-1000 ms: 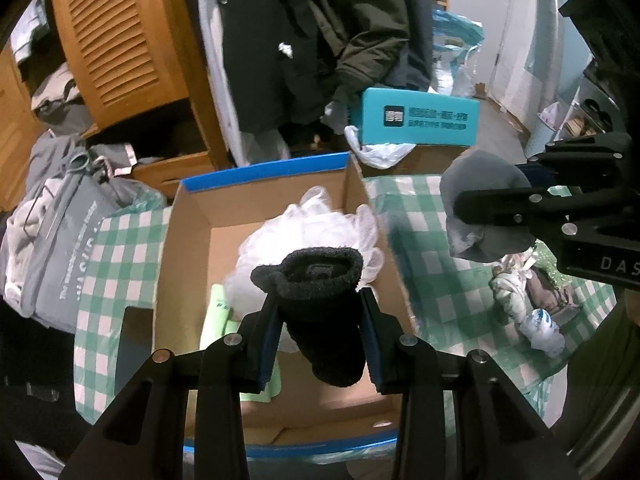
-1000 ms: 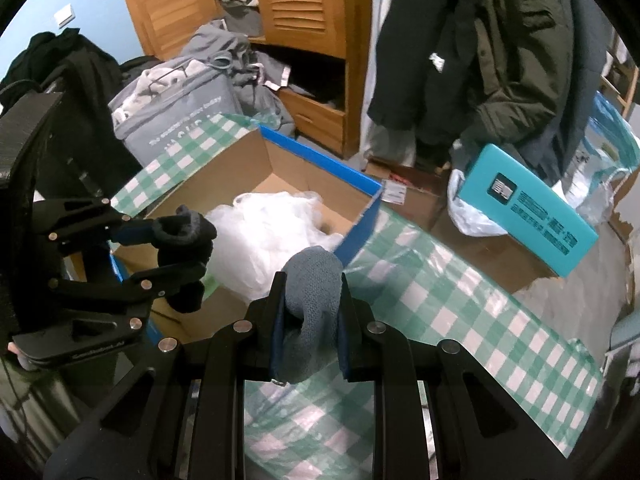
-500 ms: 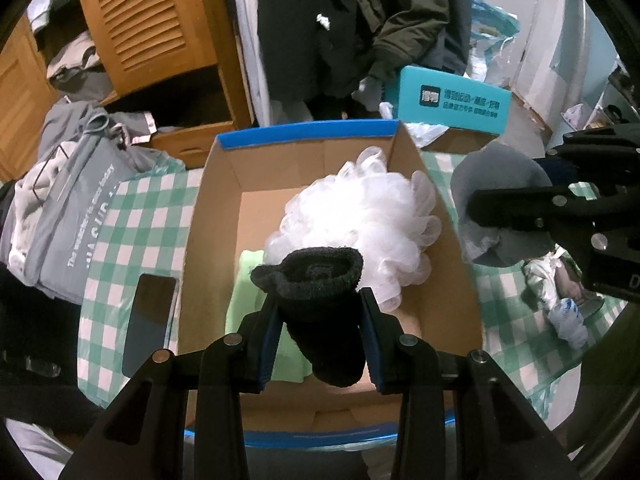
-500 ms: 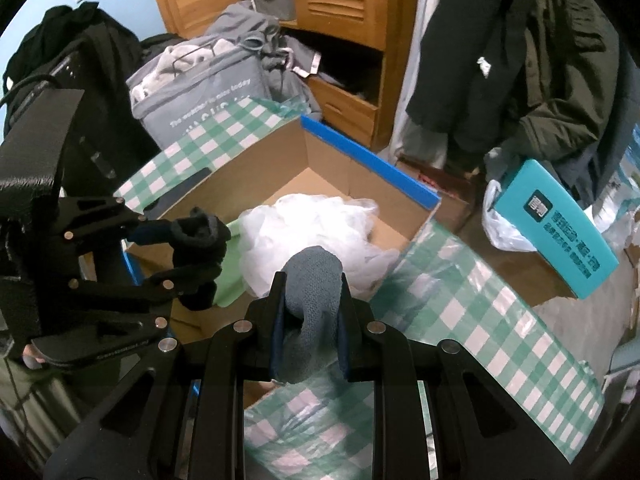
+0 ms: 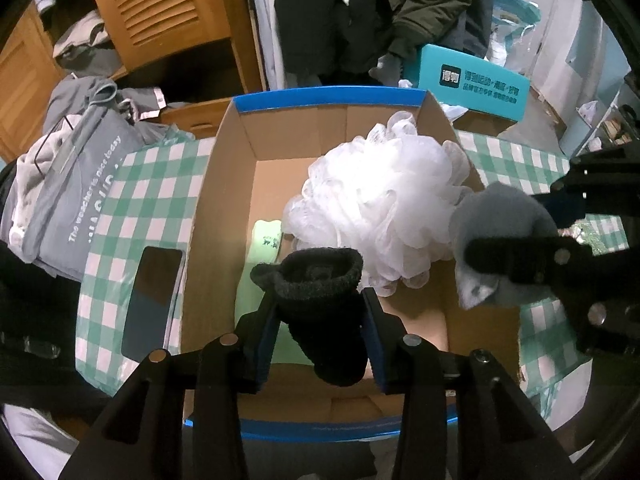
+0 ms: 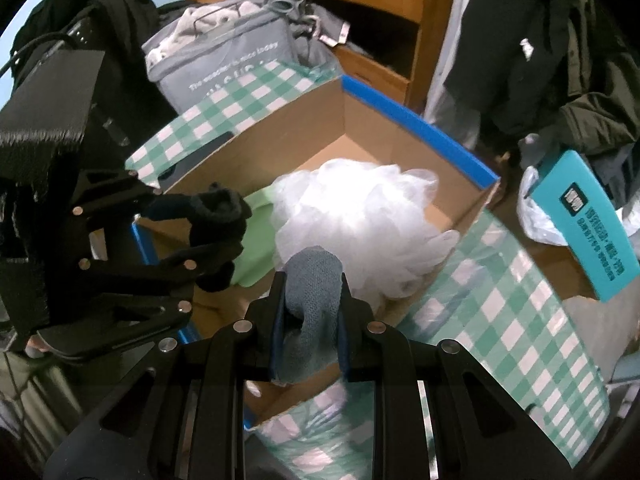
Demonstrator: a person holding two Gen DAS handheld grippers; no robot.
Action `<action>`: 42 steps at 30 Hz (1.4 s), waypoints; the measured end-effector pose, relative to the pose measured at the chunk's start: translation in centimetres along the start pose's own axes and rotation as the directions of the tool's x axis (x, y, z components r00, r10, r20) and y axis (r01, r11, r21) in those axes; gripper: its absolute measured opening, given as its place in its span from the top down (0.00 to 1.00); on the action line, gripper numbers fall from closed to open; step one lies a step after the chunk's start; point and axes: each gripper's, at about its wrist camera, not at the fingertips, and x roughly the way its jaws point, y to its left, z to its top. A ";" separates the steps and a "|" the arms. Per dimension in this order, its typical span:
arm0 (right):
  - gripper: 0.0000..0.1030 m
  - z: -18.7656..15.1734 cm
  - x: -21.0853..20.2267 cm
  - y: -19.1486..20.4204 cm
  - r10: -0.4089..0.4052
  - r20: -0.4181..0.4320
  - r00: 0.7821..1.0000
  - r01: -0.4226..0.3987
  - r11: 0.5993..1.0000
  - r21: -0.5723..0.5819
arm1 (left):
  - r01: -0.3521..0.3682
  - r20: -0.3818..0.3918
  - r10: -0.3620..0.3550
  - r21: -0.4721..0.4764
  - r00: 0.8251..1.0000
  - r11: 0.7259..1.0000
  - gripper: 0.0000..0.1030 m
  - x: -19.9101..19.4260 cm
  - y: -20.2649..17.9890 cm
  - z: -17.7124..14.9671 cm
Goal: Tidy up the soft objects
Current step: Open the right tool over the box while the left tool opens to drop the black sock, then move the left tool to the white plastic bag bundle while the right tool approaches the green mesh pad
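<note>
My left gripper (image 5: 320, 312) is shut on a black knit sock (image 5: 320, 300) and holds it over the near half of an open cardboard box (image 5: 224, 184) with a blue rim. My right gripper (image 6: 310, 308) is shut on a grey sock (image 6: 314, 280) and holds it over the box's right wall; it shows in the left wrist view (image 5: 500, 240). Inside the box lie a white mesh bath sponge (image 5: 380, 200) and a pale green soft item (image 5: 264, 240). The left gripper with the black sock shows in the right wrist view (image 6: 216, 220).
The box stands on a green-and-white checked tablecloth (image 5: 132, 208). A dark phone (image 5: 152, 300) lies left of the box. A grey bag of clothes (image 5: 68, 184) sits at the left, a teal box (image 5: 476, 80) behind, and a wooden cabinet (image 5: 160, 12) and hanging coats beyond.
Both grippers have moved forward over the box, each still holding its sock. The grey sock went from beside the box's right wall to over it.
</note>
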 end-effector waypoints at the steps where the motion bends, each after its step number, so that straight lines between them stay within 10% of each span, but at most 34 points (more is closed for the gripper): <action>1: 0.81 0.0 0.2 0.0 0.005 -0.005 1.000 -0.005 1.000 0.002 | -0.003 -0.001 0.003 0.002 1.000 1.000 0.59 0.0 0.0 0.0; 13: 0.48 -0.2 0.2 -0.5 -0.003 -0.010 1.000 0.004 0.999 0.036 | -0.065 0.033 0.064 0.041 0.997 0.997 0.33 -0.6 -0.4 0.1; 42: 0.44 -4.1 -3.5 -6.2 -0.084 0.021 0.996 0.079 0.981 0.178 | -0.038 0.092 0.025 0.136 0.995 0.990 0.25 -2.8 -5.8 1.5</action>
